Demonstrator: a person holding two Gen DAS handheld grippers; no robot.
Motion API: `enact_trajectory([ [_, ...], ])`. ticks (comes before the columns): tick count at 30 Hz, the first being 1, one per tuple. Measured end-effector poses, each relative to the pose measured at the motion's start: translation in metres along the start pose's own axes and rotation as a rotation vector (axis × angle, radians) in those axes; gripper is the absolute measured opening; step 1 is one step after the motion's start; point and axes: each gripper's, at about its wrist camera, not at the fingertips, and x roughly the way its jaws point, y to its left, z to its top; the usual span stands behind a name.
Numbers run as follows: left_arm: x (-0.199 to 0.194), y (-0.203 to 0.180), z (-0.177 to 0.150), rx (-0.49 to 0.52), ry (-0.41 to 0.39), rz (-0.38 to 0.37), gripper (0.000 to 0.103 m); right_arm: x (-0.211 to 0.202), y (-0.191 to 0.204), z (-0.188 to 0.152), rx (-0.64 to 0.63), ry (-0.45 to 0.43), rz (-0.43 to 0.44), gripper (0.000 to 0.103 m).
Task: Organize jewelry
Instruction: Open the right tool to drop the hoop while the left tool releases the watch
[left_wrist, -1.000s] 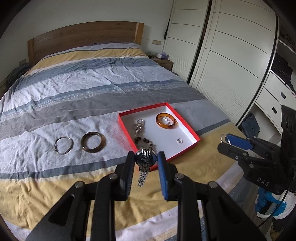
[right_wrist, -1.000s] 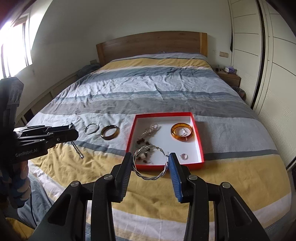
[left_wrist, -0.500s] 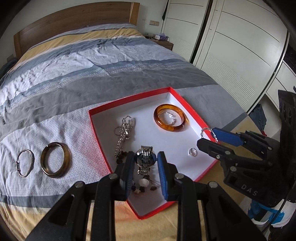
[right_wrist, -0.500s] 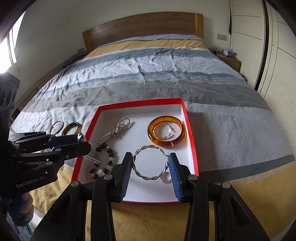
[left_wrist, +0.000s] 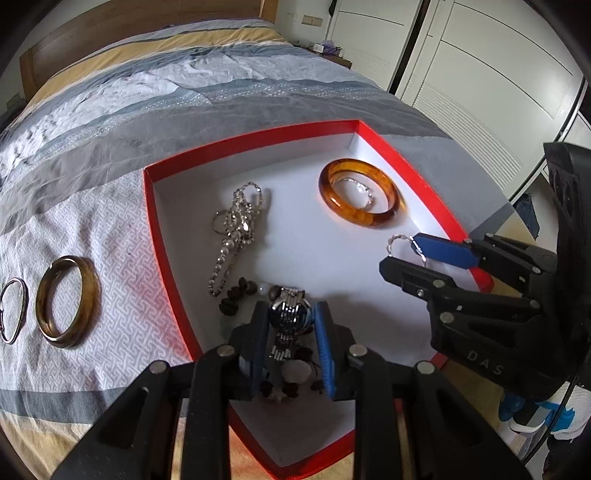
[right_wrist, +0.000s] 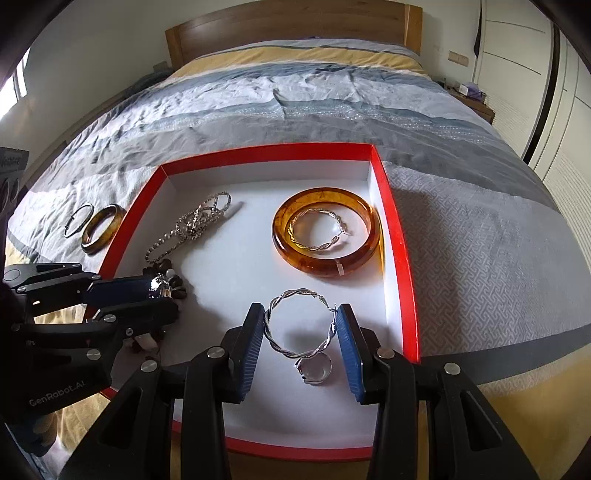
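While I've got both tools over the red tray (right_wrist: 400, 254) on the bed (right_wrist: 332, 96), my left tool (left_wrist: 289, 325) is clamped on the silver watch (left_wrist: 287, 314) at the tray's near-left side, and my right tool (right_wrist: 301, 332) is pinching a twisted silver hoop (right_wrist: 300, 325) near its right wall. Amber bangle (right_wrist: 327, 236) sits further back inside, brown bangle (right_wrist: 101, 229) just outside on the left.

Left gripper (left_wrist: 290, 323) is clamping a watch (left_wrist: 288, 314) between its fingers, while the right gripper (right_wrist: 300, 330) is pinching a twisted silver hoop (right_wrist: 299, 325), both angling downward, side by side.
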Motion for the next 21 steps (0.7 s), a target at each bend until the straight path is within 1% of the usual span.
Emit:
enact_trajectory([
  [10, 0.006, -0.002, 0.000, 0.027, -0.001, 0.037, 0.024, 0.007, 0.009, -0.001, -0.104, 0.047, -0.055, 0.040],
  [16, 0.008, -0.002, 0.001, 0.046, 0.015, 0.040, 0.025, 0.004, 0.008, -0.002, -0.124, 0.069, -0.070, 0.043],
  [21, 0.008, -0.004, 0.000, 0.071, 0.031, 0.039, 0.029, -0.011, 0.004, -0.003, -0.117, 0.062, -0.078, 0.044],
])
